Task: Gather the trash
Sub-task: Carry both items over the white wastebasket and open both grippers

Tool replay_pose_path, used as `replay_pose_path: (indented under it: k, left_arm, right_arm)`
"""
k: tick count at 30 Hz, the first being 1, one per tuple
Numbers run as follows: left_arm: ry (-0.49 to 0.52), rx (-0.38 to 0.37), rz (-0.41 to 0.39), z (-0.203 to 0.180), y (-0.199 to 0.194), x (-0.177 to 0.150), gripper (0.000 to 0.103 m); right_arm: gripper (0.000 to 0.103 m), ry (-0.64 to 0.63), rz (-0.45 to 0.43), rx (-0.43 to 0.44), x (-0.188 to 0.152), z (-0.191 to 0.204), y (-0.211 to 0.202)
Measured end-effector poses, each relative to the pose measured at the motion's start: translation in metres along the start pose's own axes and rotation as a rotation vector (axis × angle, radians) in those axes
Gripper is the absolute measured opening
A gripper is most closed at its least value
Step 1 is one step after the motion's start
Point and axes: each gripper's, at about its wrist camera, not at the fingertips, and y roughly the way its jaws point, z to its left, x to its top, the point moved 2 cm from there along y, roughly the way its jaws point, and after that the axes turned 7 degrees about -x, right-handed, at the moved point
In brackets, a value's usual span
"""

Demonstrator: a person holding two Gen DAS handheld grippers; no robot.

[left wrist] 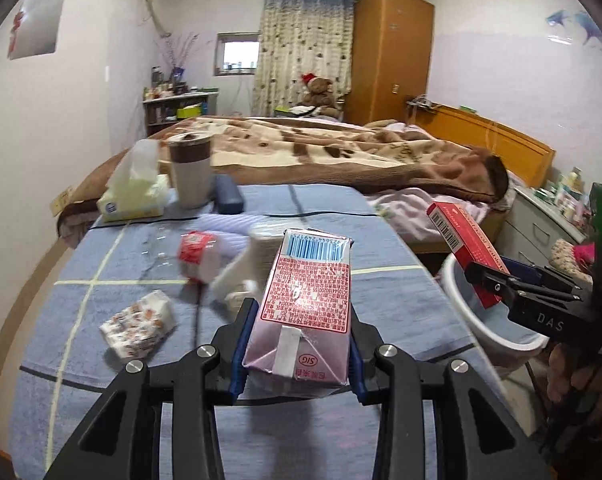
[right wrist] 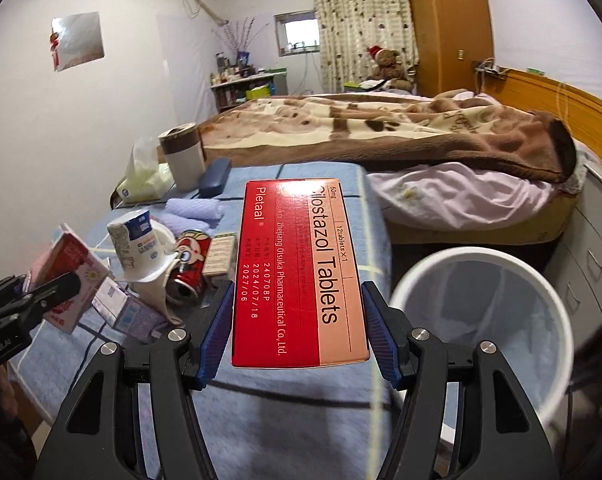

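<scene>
A bedroom with pale lilac walls (right wrist: 101,128). A wooden bed (left wrist: 497,140) carries a brown blanket (left wrist: 321,148). Behind it stand an orange wardrobe (left wrist: 389,56), a patterned curtain (left wrist: 301,44), a small bright window (left wrist: 239,54) and a cluttered shelf (left wrist: 173,108).

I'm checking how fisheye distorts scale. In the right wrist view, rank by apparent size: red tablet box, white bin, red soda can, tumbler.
1. White bin and red tablet box: similar; the box is inflated by nearness.
2. Tumbler
3. Red soda can
</scene>
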Motion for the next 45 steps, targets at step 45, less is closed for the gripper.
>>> replay_pose_path:
  k: [45]
  left_arm:
    - [0.220, -0.343, 0.174, -0.234, 0.150, 0.016, 0.062]
  right_arm:
    - [0.064, 0.204, 0.193, -0.293, -0.049, -0.163, 0.021]
